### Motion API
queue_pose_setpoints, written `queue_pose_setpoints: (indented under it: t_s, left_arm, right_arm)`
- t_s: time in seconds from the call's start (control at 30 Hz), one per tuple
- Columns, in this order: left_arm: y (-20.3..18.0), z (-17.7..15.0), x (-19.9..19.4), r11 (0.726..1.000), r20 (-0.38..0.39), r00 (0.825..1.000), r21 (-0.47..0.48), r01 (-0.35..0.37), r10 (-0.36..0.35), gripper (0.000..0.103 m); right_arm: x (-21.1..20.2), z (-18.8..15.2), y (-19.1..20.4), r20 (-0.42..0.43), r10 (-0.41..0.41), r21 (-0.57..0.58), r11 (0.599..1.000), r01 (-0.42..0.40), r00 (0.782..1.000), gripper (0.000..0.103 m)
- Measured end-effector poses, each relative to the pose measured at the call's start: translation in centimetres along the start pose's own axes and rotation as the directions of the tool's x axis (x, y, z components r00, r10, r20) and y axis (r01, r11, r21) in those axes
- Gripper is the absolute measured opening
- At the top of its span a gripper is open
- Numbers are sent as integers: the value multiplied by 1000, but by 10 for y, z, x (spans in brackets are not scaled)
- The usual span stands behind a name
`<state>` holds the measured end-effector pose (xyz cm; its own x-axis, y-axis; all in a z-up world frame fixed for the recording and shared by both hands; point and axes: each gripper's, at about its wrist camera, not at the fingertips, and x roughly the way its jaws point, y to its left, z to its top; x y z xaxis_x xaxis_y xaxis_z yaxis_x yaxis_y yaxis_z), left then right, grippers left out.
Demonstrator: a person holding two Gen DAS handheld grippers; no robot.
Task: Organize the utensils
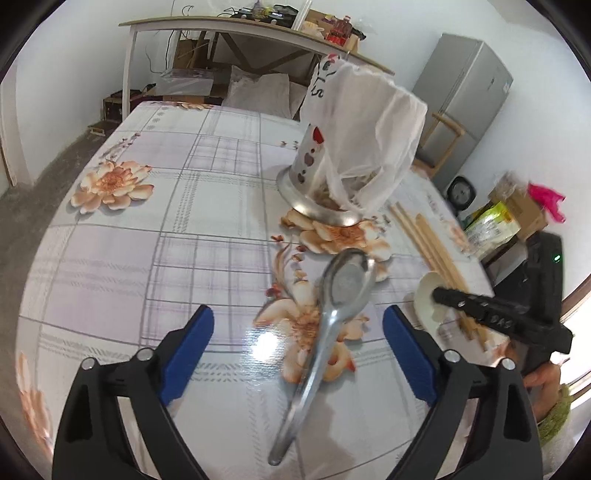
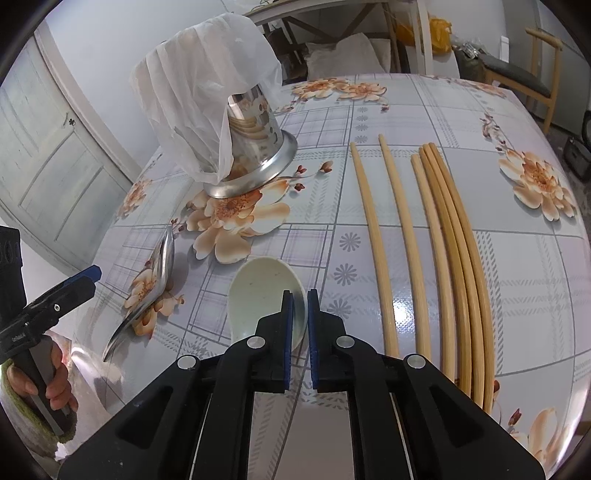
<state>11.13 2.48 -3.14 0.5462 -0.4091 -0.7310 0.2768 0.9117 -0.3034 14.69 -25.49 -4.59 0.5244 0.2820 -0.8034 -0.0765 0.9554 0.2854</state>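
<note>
My left gripper (image 1: pixel 299 314) is open wide, low over the flowered table. A metal spoon (image 1: pixel 340 284) lies flat between its blue pads (image 1: pixel 192 347), touching neither. In the right wrist view the same metal spoon (image 2: pixel 162 266) lies at the left. My right gripper (image 2: pixel 300 314) is shut on the rim of a white ceramic spoon (image 2: pixel 258 295), whose bowl stands tilted; the left wrist view shows that white spoon (image 1: pixel 424 299) too. Several tan chopsticks (image 2: pixel 443 240) lie side by side to the right. Behind stands a steel utensil holder (image 2: pixel 255 147) draped in a white plastic bag (image 2: pixel 195 74).
The table edge (image 1: pixel 122 122) drops to a grey floor on the left. A silver fridge (image 1: pixel 461 96), a wooden chair (image 2: pixel 524 81) and a cluttered desk (image 1: pixel 221 26) stand around. A hand (image 2: pixel 55 380) grips the left tool's handle.
</note>
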Motion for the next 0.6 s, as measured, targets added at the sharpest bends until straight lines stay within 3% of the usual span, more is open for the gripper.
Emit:
queue_pose_setpoints:
  t_s: [0.1, 0.33, 0.6]
  left_arm:
    - [0, 1, 2, 1000, -20, 1000, 22, -1, 1, 94]
    - [5, 1, 10, 998, -59, 997, -26, 48, -50, 97]
    - [11, 4, 10, 996, -50, 996, -57, 72, -75, 97]
  right_arm:
    - [0, 0, 0, 2, 4, -2, 1000, -4, 1000, 8]
    - [1, 1, 0, 3, 5, -3, 1000, -5, 1000, 8]
    - [1, 1, 1, 4, 6, -4, 1000, -6, 1000, 8]
